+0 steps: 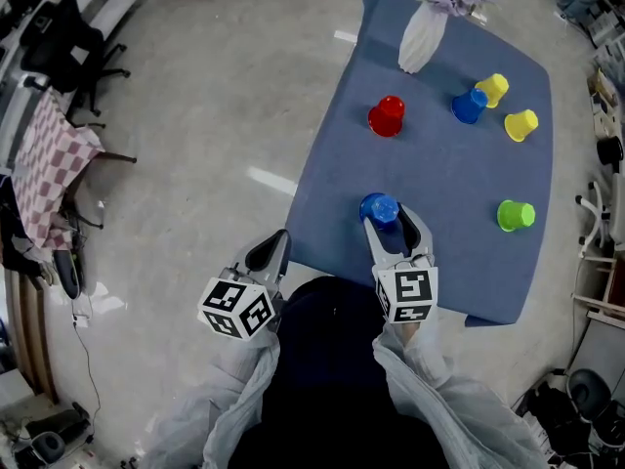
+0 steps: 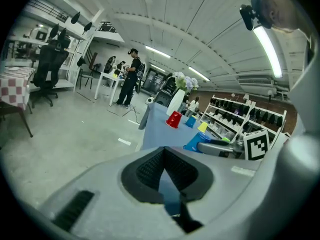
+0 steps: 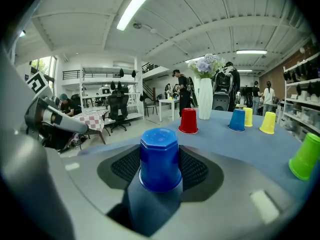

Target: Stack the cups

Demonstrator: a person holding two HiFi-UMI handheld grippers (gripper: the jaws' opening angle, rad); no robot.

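The left claw [image 1: 271, 254] is seen shut and empty at the lower left, off the table's near edge. The right claw [image 1: 393, 221] is closed on a blue cup [image 1: 379, 208], which is held mouth down with its long axis upright, just inside the near edge of the blue cloth [image 1: 439, 174].

From the held cup, the red cup [image 1: 387, 115] is found straight up the frame, also mouth down and well apart. Further right and higher, a second blue cup [image 1: 469, 106] is set just beside a yellow cup [image 1: 493, 88], with another yellow cup [image 1: 520, 124] near them. The green cup [image 1: 515, 215] is laid on its side, level with the right claw at the far right. The right claw is judged much the nearer to every cup, so a stack would be reached up the frame or to the right.

The cloth is shown flat and smooth, with a white vase [image 1: 422, 37] of flowers at its top edge. A grey floor [image 1: 215, 96] is spread to the left, where a chequered table [image 1: 44, 164] and chairs are placed.
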